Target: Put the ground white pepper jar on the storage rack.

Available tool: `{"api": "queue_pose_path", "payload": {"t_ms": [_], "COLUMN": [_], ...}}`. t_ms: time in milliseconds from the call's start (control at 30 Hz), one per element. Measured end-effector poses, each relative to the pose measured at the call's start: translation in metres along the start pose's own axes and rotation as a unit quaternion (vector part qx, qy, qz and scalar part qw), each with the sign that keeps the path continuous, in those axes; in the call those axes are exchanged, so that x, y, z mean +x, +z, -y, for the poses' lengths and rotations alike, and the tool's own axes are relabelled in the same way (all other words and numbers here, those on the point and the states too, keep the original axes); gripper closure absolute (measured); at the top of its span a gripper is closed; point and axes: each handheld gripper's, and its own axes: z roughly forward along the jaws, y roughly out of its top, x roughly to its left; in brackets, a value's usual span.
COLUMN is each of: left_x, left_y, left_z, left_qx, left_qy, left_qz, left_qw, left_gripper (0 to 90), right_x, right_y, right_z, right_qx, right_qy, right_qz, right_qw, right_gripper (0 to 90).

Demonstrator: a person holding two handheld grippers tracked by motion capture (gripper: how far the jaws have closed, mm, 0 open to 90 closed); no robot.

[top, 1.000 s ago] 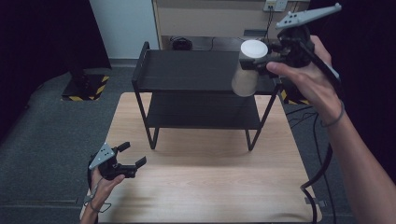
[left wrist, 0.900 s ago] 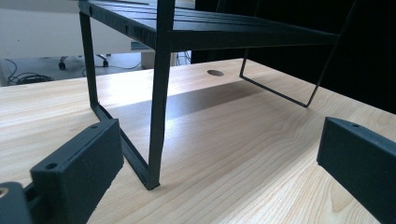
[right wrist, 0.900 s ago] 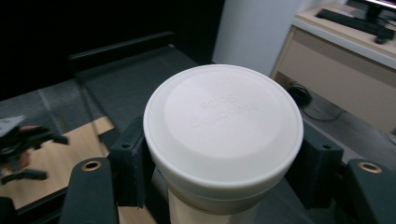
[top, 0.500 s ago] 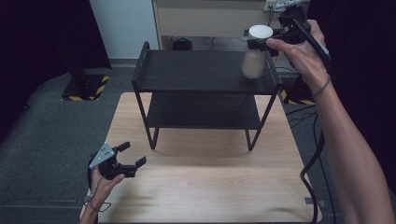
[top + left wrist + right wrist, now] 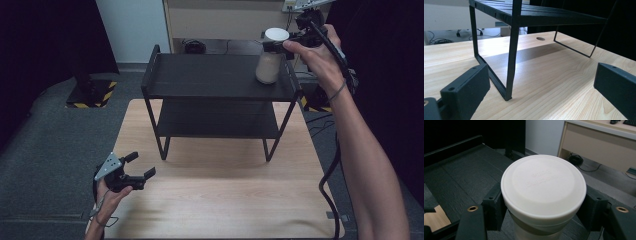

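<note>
Grey floor (image 5: 45, 150); dark curtains (image 5: 45, 40).

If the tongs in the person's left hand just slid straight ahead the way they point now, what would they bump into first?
Most likely the black rack's near leg. In the left gripper view it stands just ahead of the open left tongs, a little left of centre, on the wooden table. Depth is hard to judge, so they might just slip past it.

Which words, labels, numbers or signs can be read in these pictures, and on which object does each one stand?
Raised lettering in two short lines on the white lid of the cup: too faint to read.
Yellow and black hazard stripes, a sign without words, on the dark base on the floor.
No other text can be read.
</note>
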Motion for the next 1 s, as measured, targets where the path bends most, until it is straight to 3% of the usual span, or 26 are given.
{"api": "queue_pose_path", "payload": {"t_ms": [133,267,433,733,800,833,1000], "left_x": [0.000,0.000,-0.001,-0.003,-0.003,-0.003,-0.004], "left_y": [0.000,0.001,0.005,0.007,0.007,0.008,0.010], "left_z": [0.000,0.000,-0.001,-0.002,-0.002,-0.002,-0.002], "left_qx": [0.000,0.001,0.006,0.011,0.010,0.012,0.016], "left_qy": [0.001,0.000,0.000,0.002,0.001,0.001,0.001], "left_qz": [0.000,0.001,0.005,0.007,0.008,0.008,0.009], "left_qw": [1.0000,1.0000,1.0000,0.9999,0.9999,0.9999,0.9998], "left_gripper": [0.0,0.0,0.0,0.0,0.0,0.0,0.0], "right_x": [-0.004,0.001,0.006,0.018,0.020,0.028,0.034], "right_y": [-0.002,-0.015,-0.043,-0.099,-0.103,-0.113,-0.127], "right_z": [0.010,0.017,0.027,0.063,0.068,0.081,0.113], "right_qx": [-0.025,-0.045,-0.058,-0.092,-0.097,-0.105,-0.119], "right_qy": [0.012,-0.004,-0.017,-0.028,-0.027,-0.040,-0.042], "right_qz": [-0.004,0.012,0.018,-0.001,-0.002,-0.001,-0.023], "right_qw": [0.9996,0.9989,0.9980,0.9954,0.9949,0.9937,0.9917], "right_gripper": [18.0,9.6,9.3,9.9,10.0,10.2,10.2]}}
